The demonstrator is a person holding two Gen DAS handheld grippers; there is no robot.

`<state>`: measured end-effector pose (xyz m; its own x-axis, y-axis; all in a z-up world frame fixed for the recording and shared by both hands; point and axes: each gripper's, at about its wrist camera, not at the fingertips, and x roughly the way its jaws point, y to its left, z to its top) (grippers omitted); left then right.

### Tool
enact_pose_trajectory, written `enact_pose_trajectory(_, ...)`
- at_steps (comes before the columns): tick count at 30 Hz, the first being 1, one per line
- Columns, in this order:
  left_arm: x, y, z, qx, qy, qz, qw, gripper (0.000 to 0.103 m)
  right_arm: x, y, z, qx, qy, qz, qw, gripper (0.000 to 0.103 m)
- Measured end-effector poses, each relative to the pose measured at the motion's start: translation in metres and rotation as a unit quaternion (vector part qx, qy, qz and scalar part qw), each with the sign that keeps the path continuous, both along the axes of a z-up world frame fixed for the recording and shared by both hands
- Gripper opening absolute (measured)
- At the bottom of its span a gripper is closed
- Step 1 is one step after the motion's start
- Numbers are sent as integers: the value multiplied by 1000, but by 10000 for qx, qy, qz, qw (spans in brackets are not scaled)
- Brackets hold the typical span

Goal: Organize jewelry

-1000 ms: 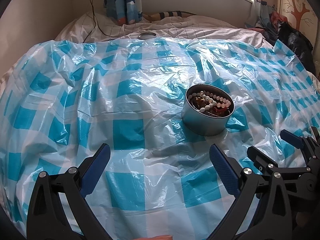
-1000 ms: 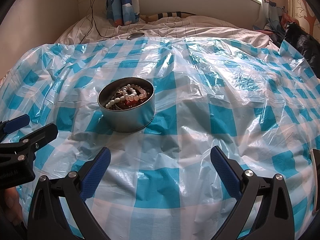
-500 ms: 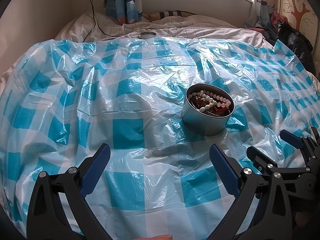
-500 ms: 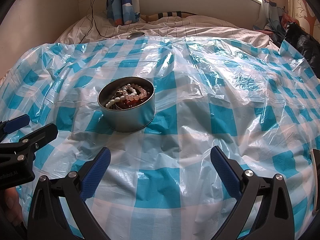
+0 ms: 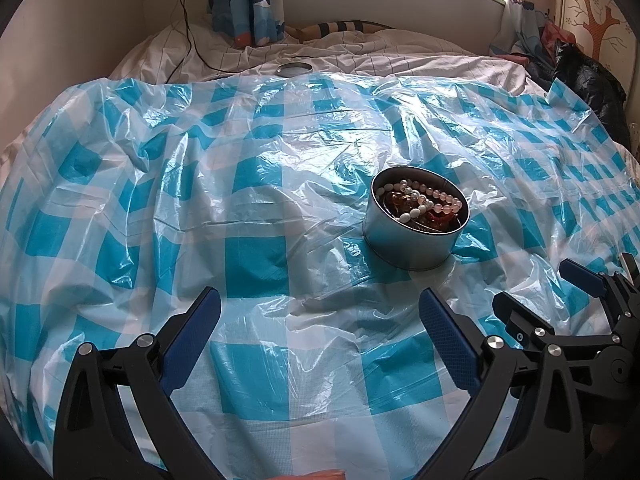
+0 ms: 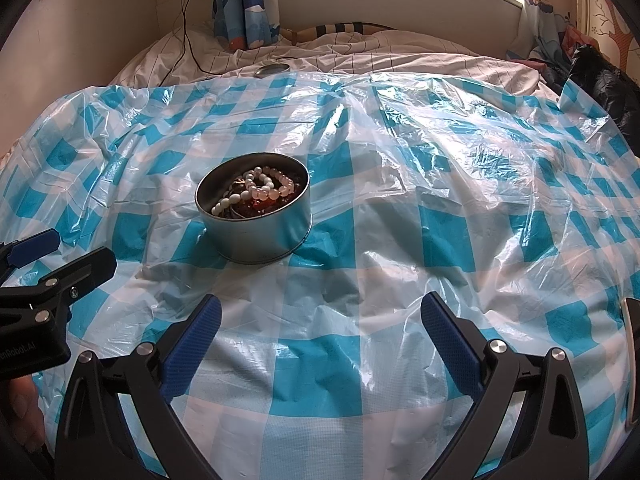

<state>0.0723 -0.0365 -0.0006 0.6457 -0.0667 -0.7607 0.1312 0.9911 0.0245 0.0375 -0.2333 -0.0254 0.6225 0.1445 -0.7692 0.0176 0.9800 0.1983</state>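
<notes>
Crinkled, glossy plastic sheeting in a blue-and-white check covers most of a bed with a white, thinly striped sheet beneath a window. On the sheeting stands a round, low, silver-grey metal tin, open at the top and holding a tangle of pale pearl-like bead strings and amber-red beads. From the left hand-held gripper the tin lies ahead and to the right; from the right hand-held gripper it lies ahead and to the left, so it sits between them, about equally near to both. Both are spread wide and hold nothing. Being round, the tin offers no long axis. A flat round metal lid lies on the sheet well beyond the tin. The beads look smooth, loose and slippery.
</notes>
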Motion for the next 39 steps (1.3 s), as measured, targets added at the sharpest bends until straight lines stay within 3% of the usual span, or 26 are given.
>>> enact_pose_trajectory(34, 0, 0, -1, 13, 8, 2, 10000, 95, 1, 1, 0, -12, 9, 8, 10000, 96)
enact_pose_trajectory(39, -8, 1, -4, 152, -276, 88, 9995, 95, 1, 1, 0, -11, 10, 9, 10000, 96)
